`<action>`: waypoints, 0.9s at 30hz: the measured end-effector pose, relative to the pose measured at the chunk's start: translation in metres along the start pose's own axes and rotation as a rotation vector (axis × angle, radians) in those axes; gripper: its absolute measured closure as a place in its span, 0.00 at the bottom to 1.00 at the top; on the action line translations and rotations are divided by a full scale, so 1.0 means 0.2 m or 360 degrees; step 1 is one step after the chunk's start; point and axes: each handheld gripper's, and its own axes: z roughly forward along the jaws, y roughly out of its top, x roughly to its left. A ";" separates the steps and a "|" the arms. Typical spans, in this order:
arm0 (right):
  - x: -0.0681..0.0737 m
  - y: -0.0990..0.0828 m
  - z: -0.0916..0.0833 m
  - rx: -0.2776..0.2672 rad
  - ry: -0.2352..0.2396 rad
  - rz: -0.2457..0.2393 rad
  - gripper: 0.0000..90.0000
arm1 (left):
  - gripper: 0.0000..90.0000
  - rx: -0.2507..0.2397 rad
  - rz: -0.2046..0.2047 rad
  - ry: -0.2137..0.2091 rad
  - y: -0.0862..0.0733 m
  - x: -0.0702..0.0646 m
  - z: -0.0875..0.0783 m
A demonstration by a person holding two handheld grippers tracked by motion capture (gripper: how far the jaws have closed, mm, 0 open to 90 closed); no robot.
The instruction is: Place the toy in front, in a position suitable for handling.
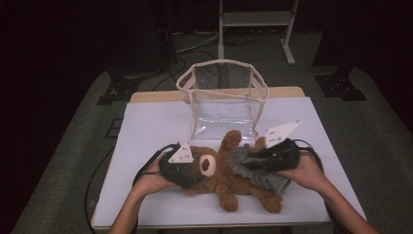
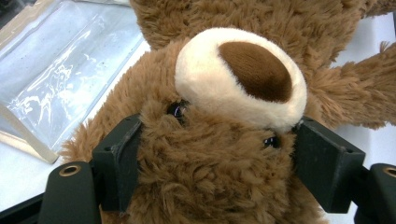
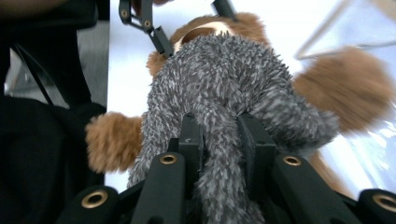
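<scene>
Covering the table (image 1: 146, 122) is a white sheet; a strip of wood edge shows at 12 o'clock. Room dark; grey floor, cables and a pale frame stand (image 1: 255, 19) beyond the table.

Clear bag (image 1: 221, 97) with beige trim stands open at 12 o'clock of table centre; nothing visible inside.

Brown teddy bear (image 1: 224, 175) lies on its back just at 6 o'clock of the bag, one paw touching the bag's base.

Left gripper (image 2: 215, 154) at 9 o'clock of the bear, jaws clamped on either side of its head, by the eyes.

Right gripper (image 3: 219, 140) at 3 o'clock, jaws pinching a fold of grey fuzzy garment (image 3: 224, 84) that lies over the bear's body.
</scene>
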 end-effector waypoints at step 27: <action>0.04 -0.10 -0.04 -0.0013 -0.0081 0.0069 0.81 | 0.33 0.0018 -0.0036 -0.0020 0.04 0.00 0.03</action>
